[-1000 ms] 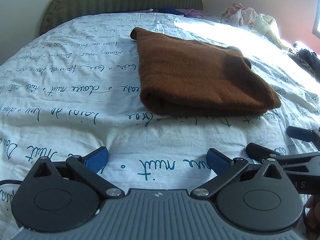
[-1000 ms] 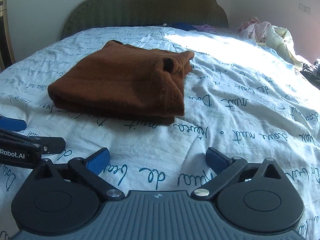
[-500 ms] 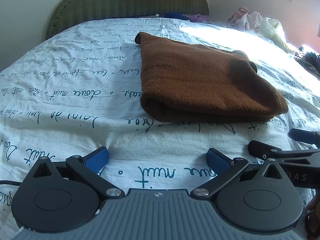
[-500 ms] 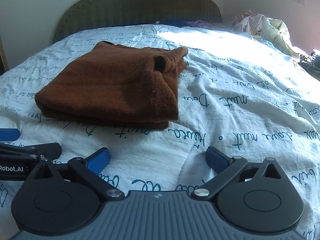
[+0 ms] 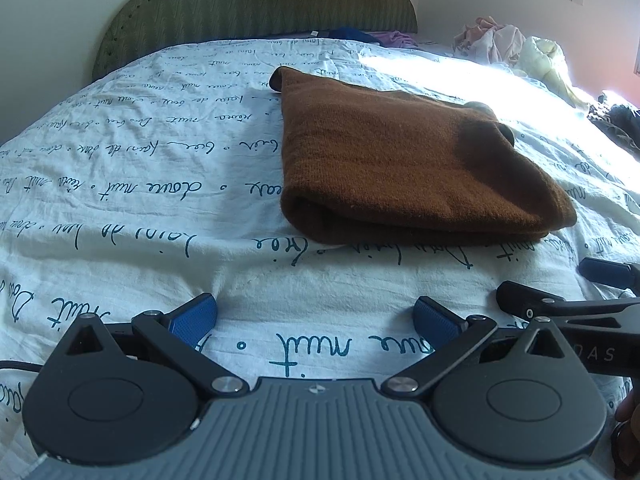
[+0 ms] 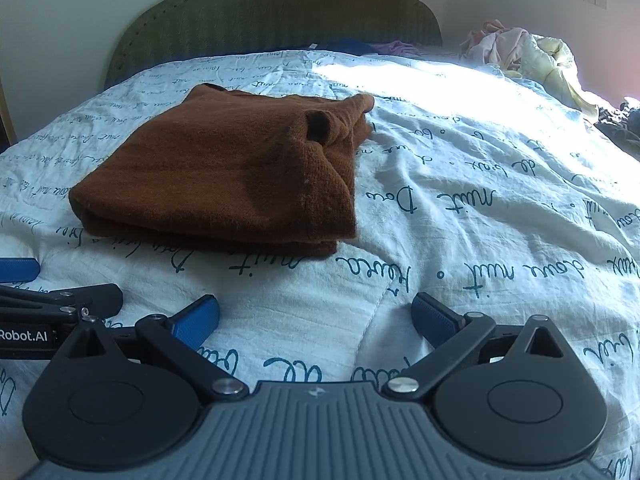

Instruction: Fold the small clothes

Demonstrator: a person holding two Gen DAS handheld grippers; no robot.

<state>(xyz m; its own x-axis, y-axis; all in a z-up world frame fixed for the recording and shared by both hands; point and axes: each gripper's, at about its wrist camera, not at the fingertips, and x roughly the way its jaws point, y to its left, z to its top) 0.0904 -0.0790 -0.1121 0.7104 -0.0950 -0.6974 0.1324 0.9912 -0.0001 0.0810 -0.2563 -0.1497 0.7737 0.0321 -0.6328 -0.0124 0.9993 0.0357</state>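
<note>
A folded brown garment [image 5: 404, 168] lies flat on the bed's white quilt [image 5: 132, 184], printed with blue cursive script, as I watch through both wrist cameras. In the left wrist view the garment fills the centre and centre right of the frame, its thick folded edge turned toward the lens; in the right wrist view it sits left of centre [image 6: 224, 176], with a dark round opening near its upper right corner. My left gripper [image 5: 316, 314] hovers low over the quilt at the bottom of its frame, its blue-padded fingers [image 5: 192, 316] spread wide apart with nothing between them, well short of the garment's near edge. My right gripper [image 6: 316, 314] sits the same way at the bottom of its own view, jaws apart and empty, blue pads [image 6: 434, 320] over bare quilt [image 6: 500, 184]. Each tool shows in the other's camera: the right gripper's black arm and finger enter at the lower right edge of the left view [image 5: 580, 292], and the left gripper's arm, lettered "Robot.AI", enters at the lower left of the right view [image 6: 40, 304]. Strong sunlight washes out the quilt in the upper right of both frames. A green padded headboard [image 5: 256, 4] stands at the top centre, and a heap of pale crumpled clothes [image 5: 516, 44] rests at the upper right by the wall.
</note>
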